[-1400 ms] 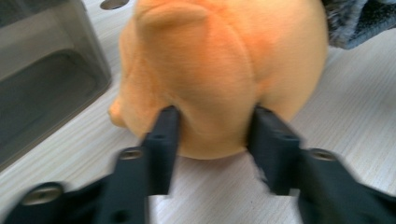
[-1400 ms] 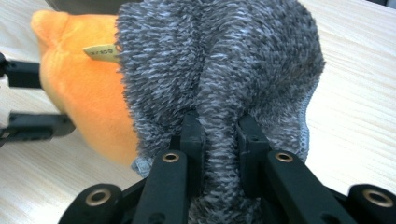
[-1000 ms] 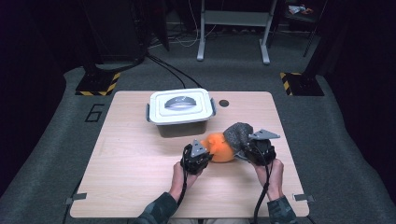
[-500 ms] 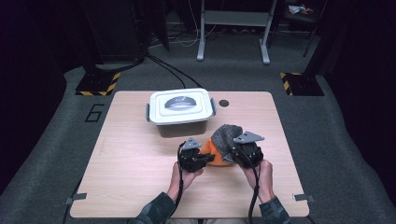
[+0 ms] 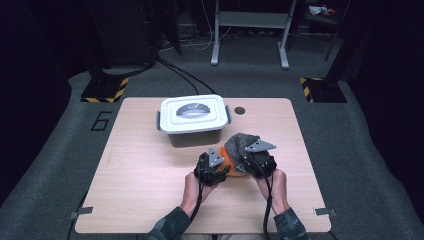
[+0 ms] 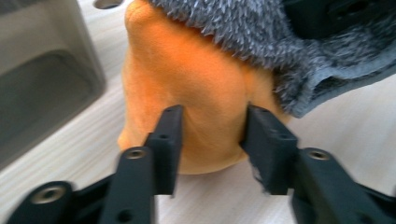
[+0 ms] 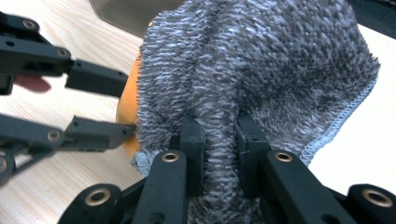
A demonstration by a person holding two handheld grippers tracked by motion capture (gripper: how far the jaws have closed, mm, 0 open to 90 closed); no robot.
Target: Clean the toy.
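An orange cloth (image 5: 228,159) lies bunched on the wooden table (image 5: 145,175), with a fuzzy grey cloth (image 5: 241,141) draped over its far side. My left gripper (image 5: 222,164) comes in from the left and is shut on a fold of the orange cloth (image 6: 201,70); the fold bulges between the jaws of the left gripper (image 6: 212,133). My right gripper (image 7: 219,135) is shut on a ridge of the grey cloth (image 7: 261,60). The left gripper (image 7: 112,105) shows beside it, at the orange edge (image 7: 127,109). The two grippers are close together.
A white lidded plastic container (image 5: 192,117) stands just behind the cloths, its grey wall (image 6: 37,84) close to the left gripper. A round cable hole (image 5: 240,110) lies to its right. Bare table spreads left and right of the hands.
My right gripper has moved left toward the left gripper, drawing the grey cloth over the orange one. The left gripper has barely shifted.
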